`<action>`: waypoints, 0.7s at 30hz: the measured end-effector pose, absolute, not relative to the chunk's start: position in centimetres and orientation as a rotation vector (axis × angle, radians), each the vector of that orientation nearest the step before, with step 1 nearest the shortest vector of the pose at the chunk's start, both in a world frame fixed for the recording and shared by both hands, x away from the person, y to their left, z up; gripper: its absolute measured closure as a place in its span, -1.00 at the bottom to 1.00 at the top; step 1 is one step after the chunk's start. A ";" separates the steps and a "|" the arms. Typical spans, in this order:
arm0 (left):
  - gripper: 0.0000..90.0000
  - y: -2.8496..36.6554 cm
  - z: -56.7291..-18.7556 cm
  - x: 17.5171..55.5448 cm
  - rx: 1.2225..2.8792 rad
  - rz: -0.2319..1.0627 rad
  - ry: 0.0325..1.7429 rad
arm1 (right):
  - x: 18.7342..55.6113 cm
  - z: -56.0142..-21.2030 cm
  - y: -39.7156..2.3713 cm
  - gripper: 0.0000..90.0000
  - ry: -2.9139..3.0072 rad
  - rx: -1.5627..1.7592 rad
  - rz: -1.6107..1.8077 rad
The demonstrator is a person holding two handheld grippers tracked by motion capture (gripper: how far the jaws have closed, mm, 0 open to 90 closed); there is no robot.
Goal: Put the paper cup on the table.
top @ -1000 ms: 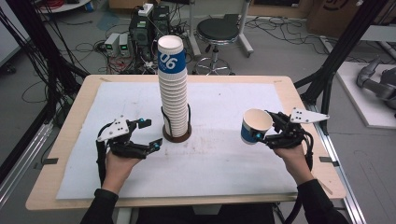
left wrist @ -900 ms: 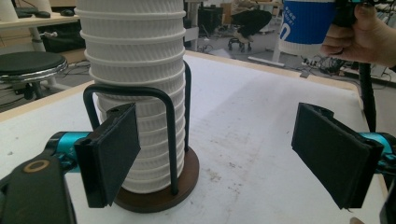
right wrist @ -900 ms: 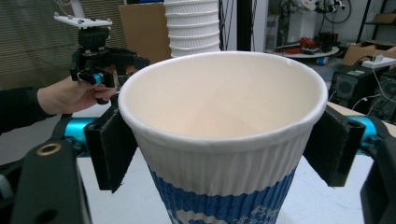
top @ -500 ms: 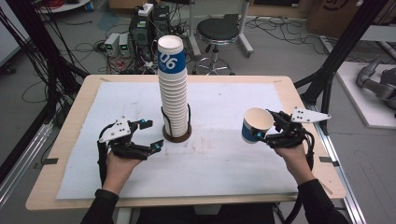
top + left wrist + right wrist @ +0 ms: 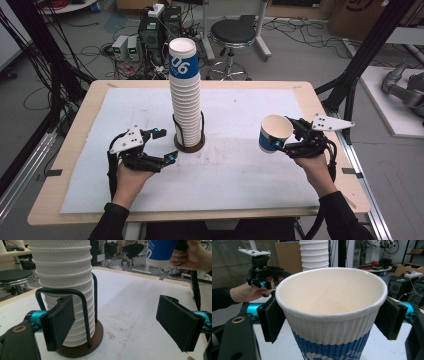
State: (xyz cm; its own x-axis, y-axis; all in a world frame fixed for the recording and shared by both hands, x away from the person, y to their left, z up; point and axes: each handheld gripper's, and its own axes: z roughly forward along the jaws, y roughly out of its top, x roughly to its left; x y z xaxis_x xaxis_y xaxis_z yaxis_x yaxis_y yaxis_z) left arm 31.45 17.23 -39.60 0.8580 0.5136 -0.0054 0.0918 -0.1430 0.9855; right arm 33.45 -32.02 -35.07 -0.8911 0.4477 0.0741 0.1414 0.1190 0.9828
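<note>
- Holding a white-and-blue ribbed paper cup (image 5: pixel 275 133) upright, right gripper (image 5: pixel 295 137) clamped on it, well right of the tall white cup stack (image 5: pixel 185 95).
- Left gripper (image 5: pixel 162 145) sits nearer, jaws apart, empty.

- The left claw (image 5: pixel 161 146) has a black frame, teal fittings at the roots of its two arms, and flat black rectangular pads (image 5: pixel 58 321).
- A grey three-cornered plate (image 5: pixel 127 139) dotted with dark screws sits on top of it.
- The right claw (image 5: pixel 282 141) is built alike, with a grey plate (image 5: pixel 330 122) above it.
- Black cables (image 5: pixel 327 155) trail behind each claw.
- A brass-coloured ring (image 5: pixel 19 329) marks the black body below the pads.
- Both sleeves (image 5: pixel 112 227) are black.
</note>
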 end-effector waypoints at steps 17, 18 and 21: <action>-0.66 16.2 -39.7 31.8 1.708 0.378 0.459 | 33.3 -34.6 -32.2 -0.55 2.129 0.615 1.793; -0.66 16.1 -39.7 31.8 1.707 0.376 0.458 | 33.4 -34.6 -32.2 -0.54 2.123 0.616 1.788; -0.66 16.2 -39.7 31.7 1.707 0.379 0.455 | 33.7 -34.6 -32.2 -0.54 2.112 0.636 1.784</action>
State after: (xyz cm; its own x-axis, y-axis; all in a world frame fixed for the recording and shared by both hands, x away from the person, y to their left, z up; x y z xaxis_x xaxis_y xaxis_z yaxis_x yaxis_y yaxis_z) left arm 31.71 16.21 -39.71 0.8677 0.4971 -0.0005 0.0895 -0.1552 0.9838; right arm 33.71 -32.20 -34.61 -0.8557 0.5148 0.0519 0.1370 0.1288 0.9822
